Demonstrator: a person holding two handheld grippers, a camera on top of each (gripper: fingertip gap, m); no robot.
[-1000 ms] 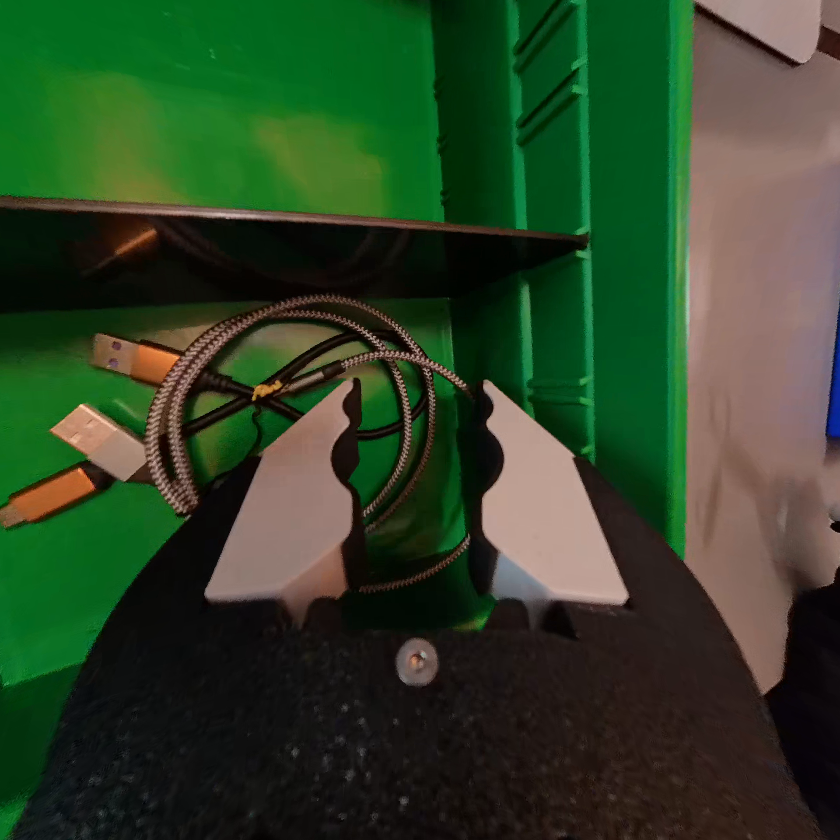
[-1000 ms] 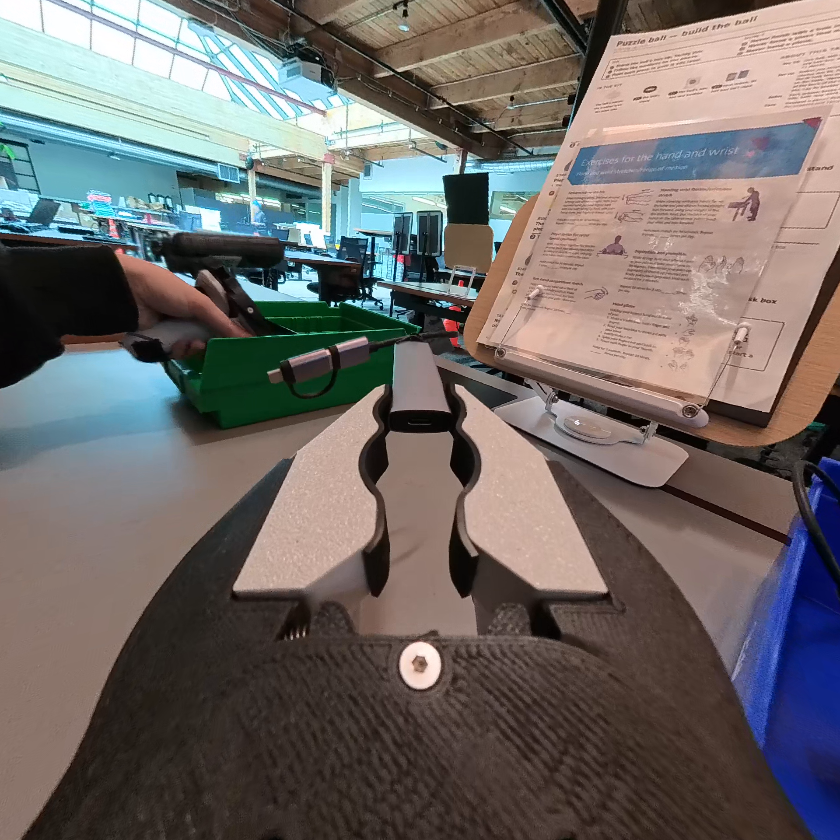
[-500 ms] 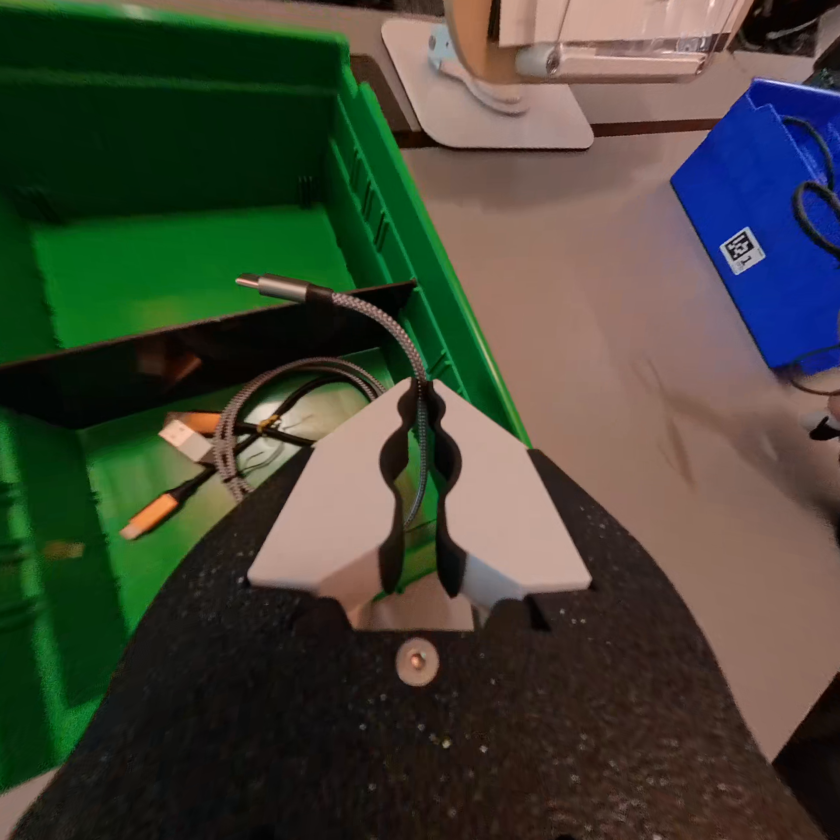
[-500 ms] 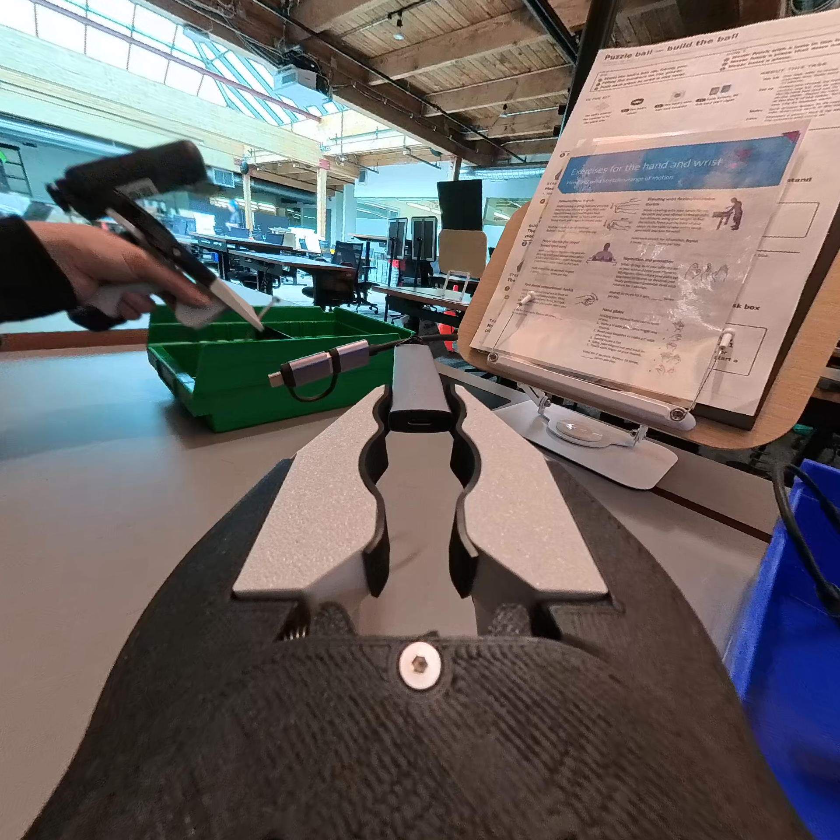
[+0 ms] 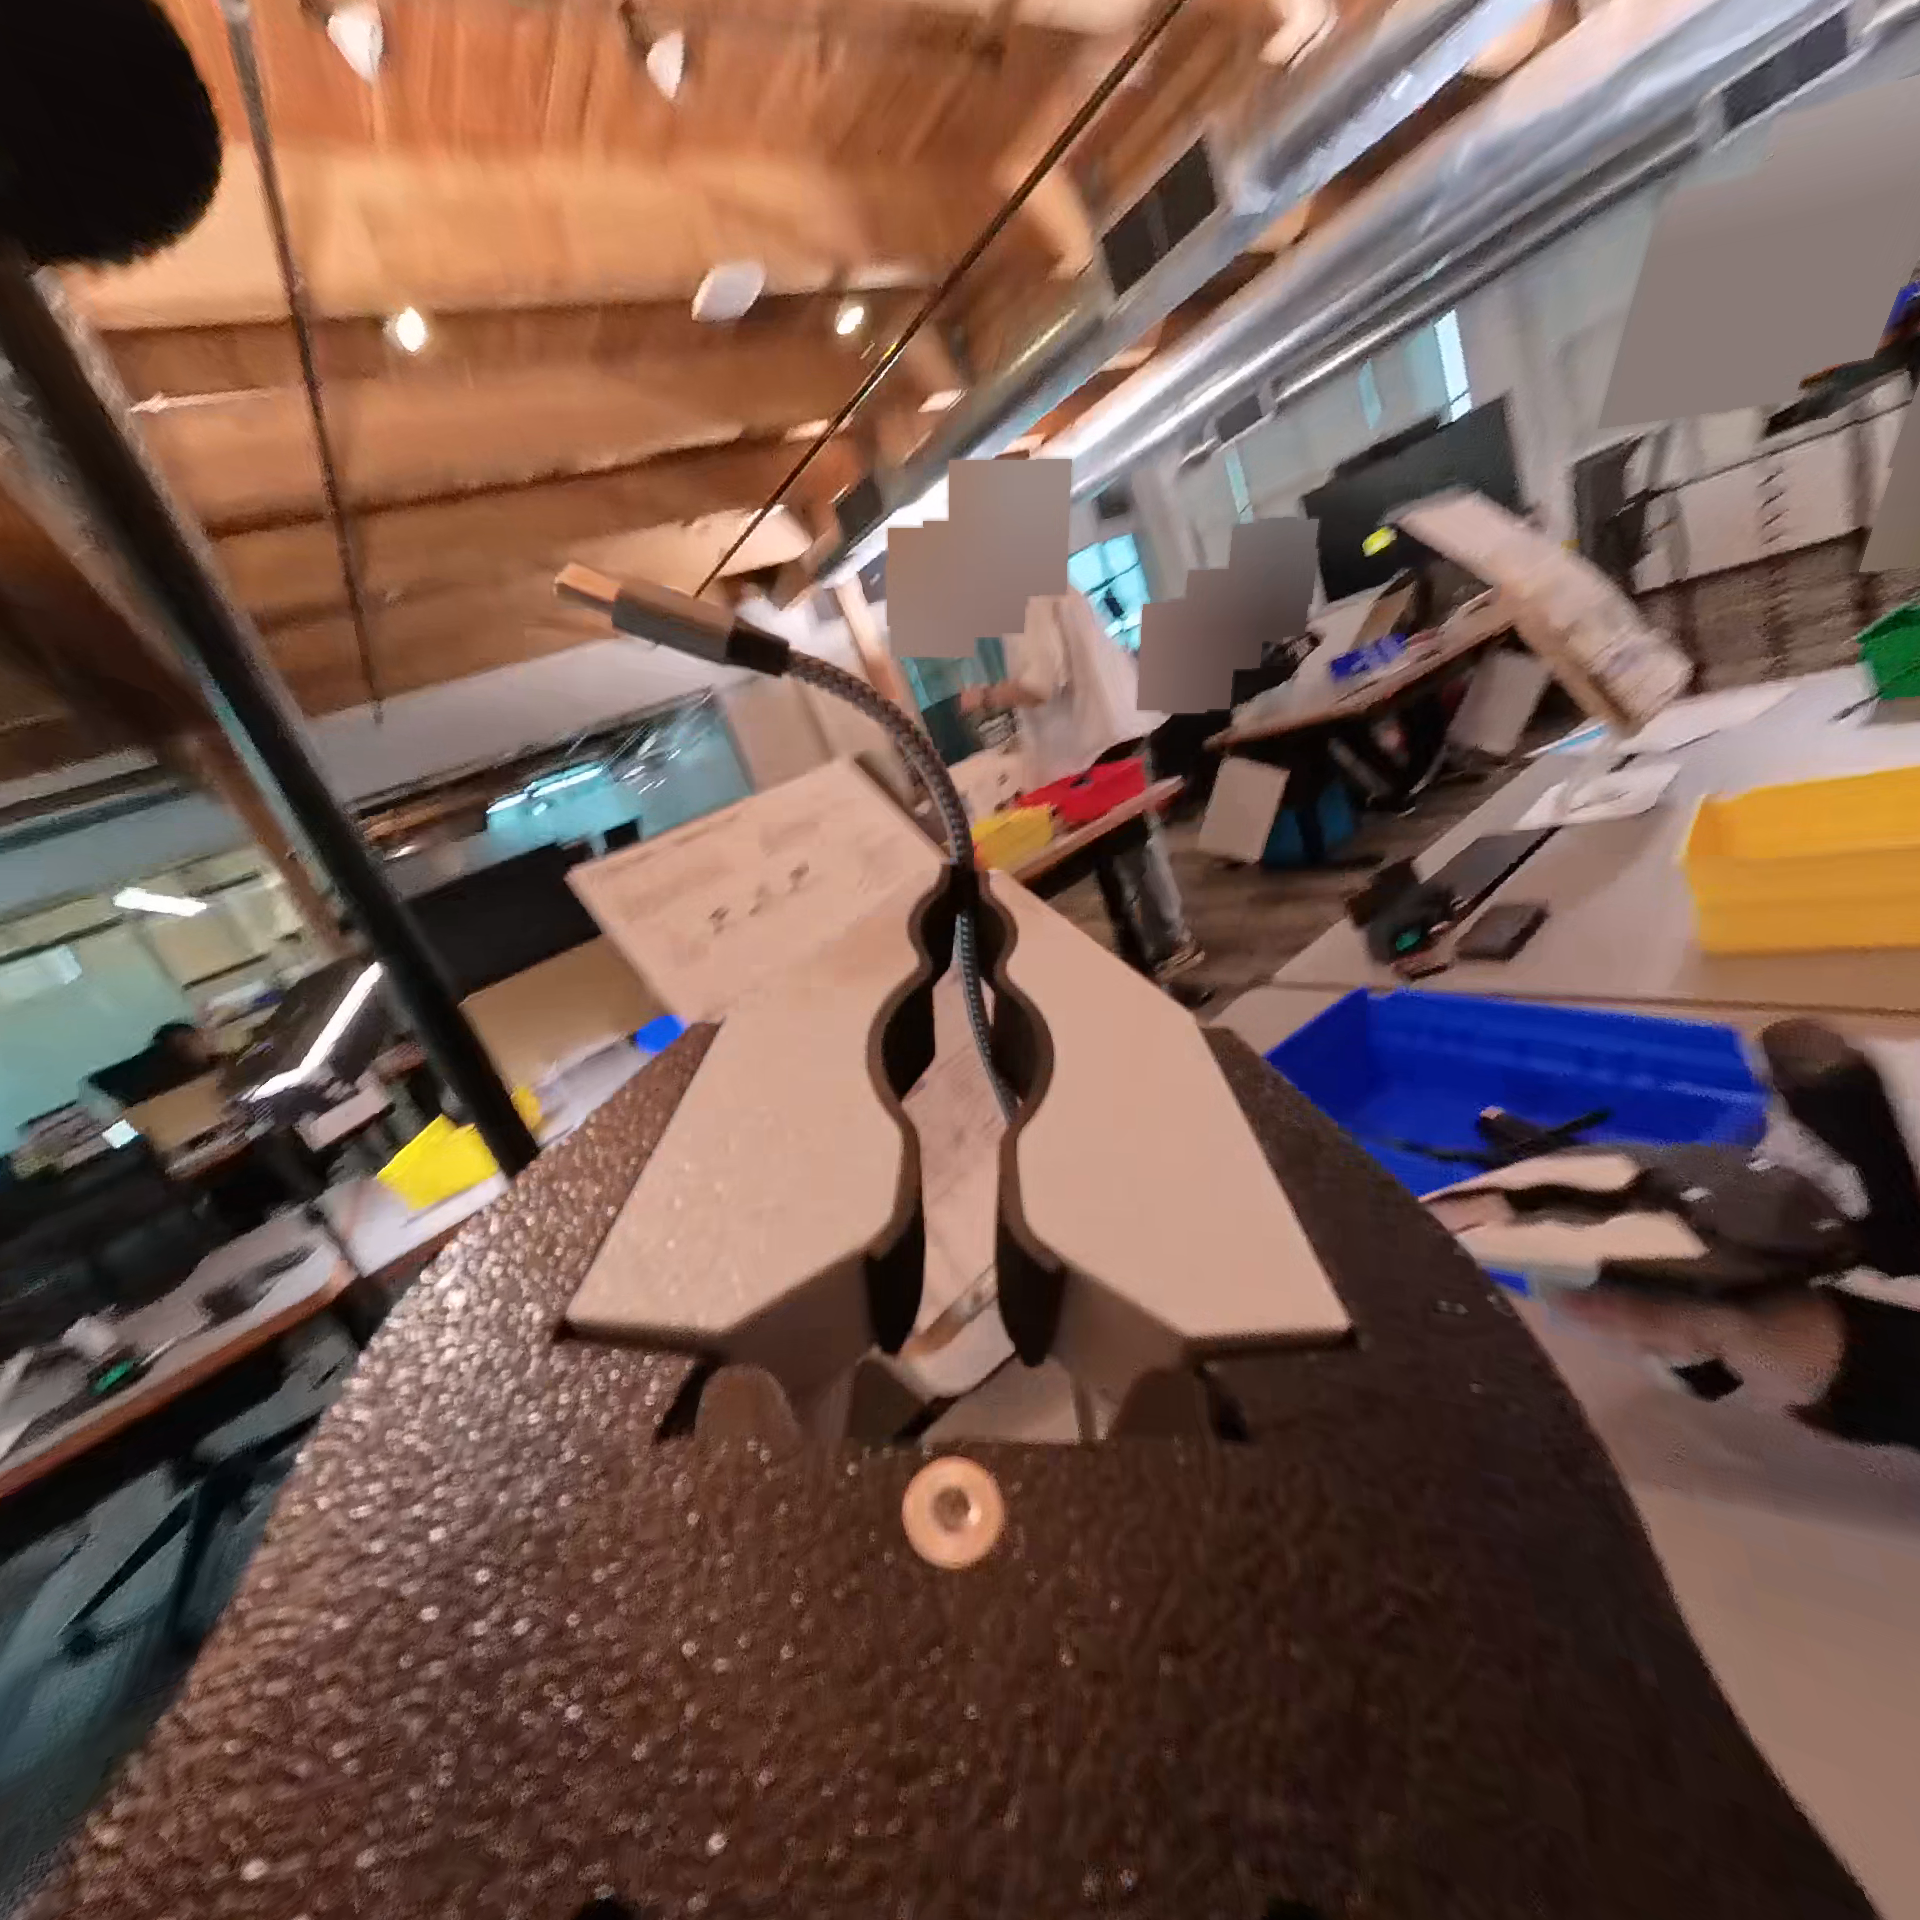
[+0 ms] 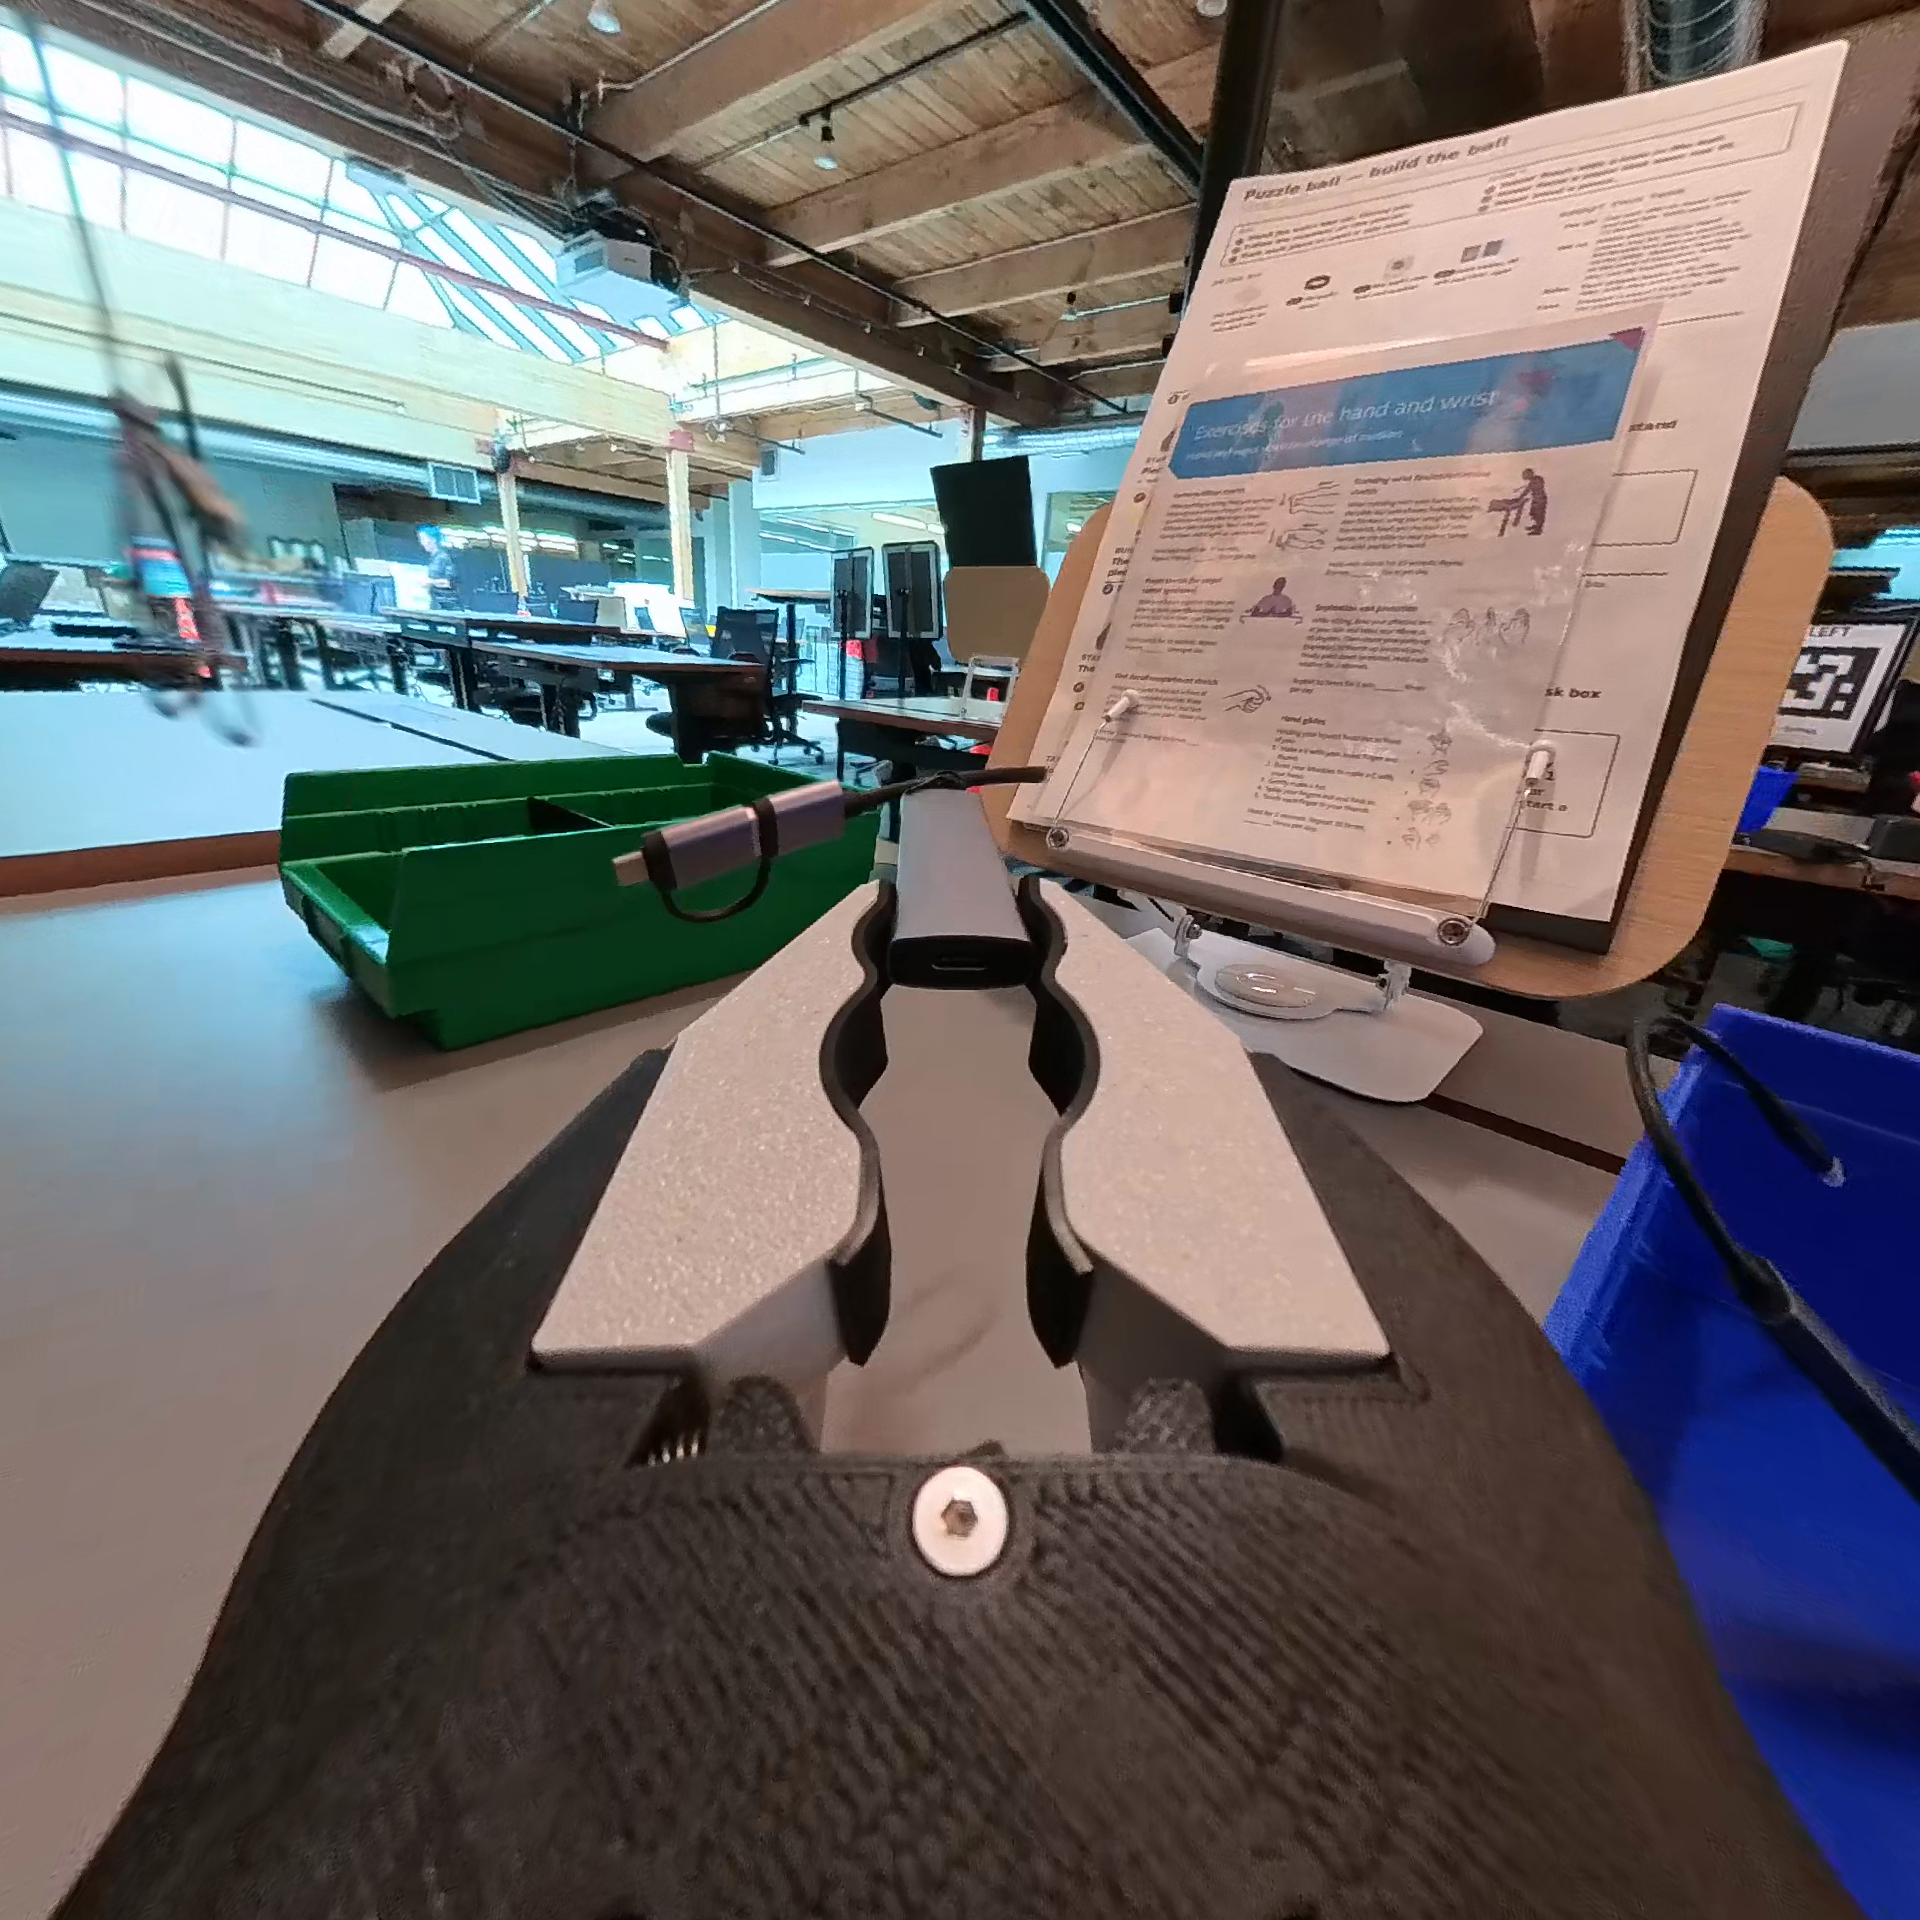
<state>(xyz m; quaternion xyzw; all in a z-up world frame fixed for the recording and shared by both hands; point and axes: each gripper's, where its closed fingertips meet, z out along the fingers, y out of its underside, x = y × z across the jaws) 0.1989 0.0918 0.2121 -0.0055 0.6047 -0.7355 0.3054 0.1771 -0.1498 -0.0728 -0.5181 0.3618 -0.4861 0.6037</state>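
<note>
Left gripper (image 5: 961,883): jaws nearly closed, pinching a braided cable (image 5: 940,790) right at the tips. The cable runs down through the gap between the fingers and arcs up and left beyond them, ending in a grey metal plug (image 5: 665,620) held in the air, well clear of any surface. View is tilted and blurred; the rest of the cable is out of sight.

Right gripper (image 6: 961,940): clamped on a slim grey adapter body (image 6: 951,883), port end facing the camera. A thin black lead leaves its far end and carries a double grey connector (image 6: 743,831) with a small black loop, hanging just left of the tips. Held above the grey table (image 6: 208,1091).

Handling, as a guess: the cable is light and limp but with enough stiffness to hold that arc; the braid gives decent grip, and holding nearer the plug would cut wobble. The adapter is rigid with smooth metal, so possibly slippery; flat sides are the place to grip.

Around: green divided bin (image 6: 499,914) ahead left, document stand (image 6: 1455,644) ahead right, blue bin (image 6: 1766,1351) at right.
</note>
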